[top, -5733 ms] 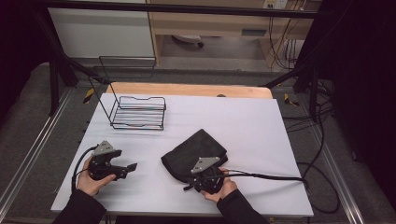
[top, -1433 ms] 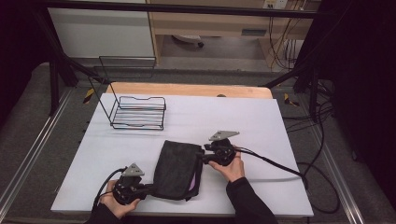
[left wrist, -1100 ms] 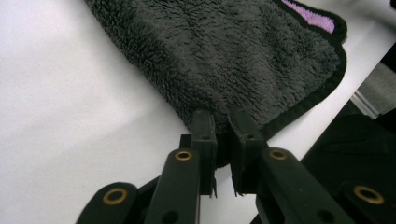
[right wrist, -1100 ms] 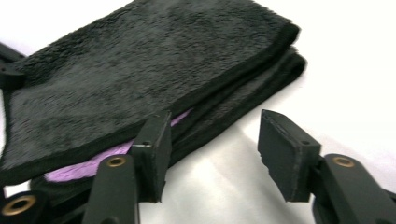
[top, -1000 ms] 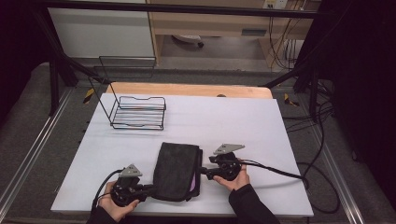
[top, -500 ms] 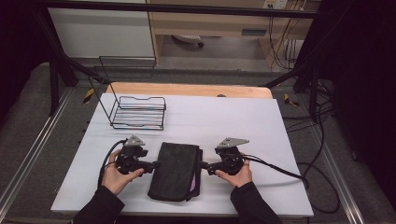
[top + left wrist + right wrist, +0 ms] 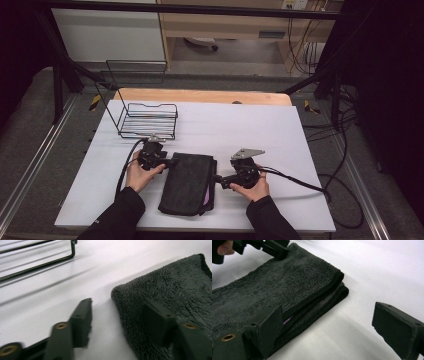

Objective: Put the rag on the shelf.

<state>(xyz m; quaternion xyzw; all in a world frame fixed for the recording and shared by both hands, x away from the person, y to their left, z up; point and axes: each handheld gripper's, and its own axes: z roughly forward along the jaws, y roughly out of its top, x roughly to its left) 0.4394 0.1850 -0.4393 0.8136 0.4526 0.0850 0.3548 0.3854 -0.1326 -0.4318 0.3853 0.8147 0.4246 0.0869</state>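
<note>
We have the folded dark grey terry towel [image 7: 189, 182] lying lengthwise mid-frame on the white desk [image 7: 280, 130], our left gripper [image 7: 170, 161] at its upper-left corner, fingers half open and just closing astride it, right gripper [image 7: 216, 178] wide open, empty, beside its right edge.

You will find no readable text, label, brand mark, number or sign in any view. The folded towel [image 7: 187, 182], the wire basket [image 7: 148, 120] and the table [image 7: 240, 125] carry no legible lettering.
</note>
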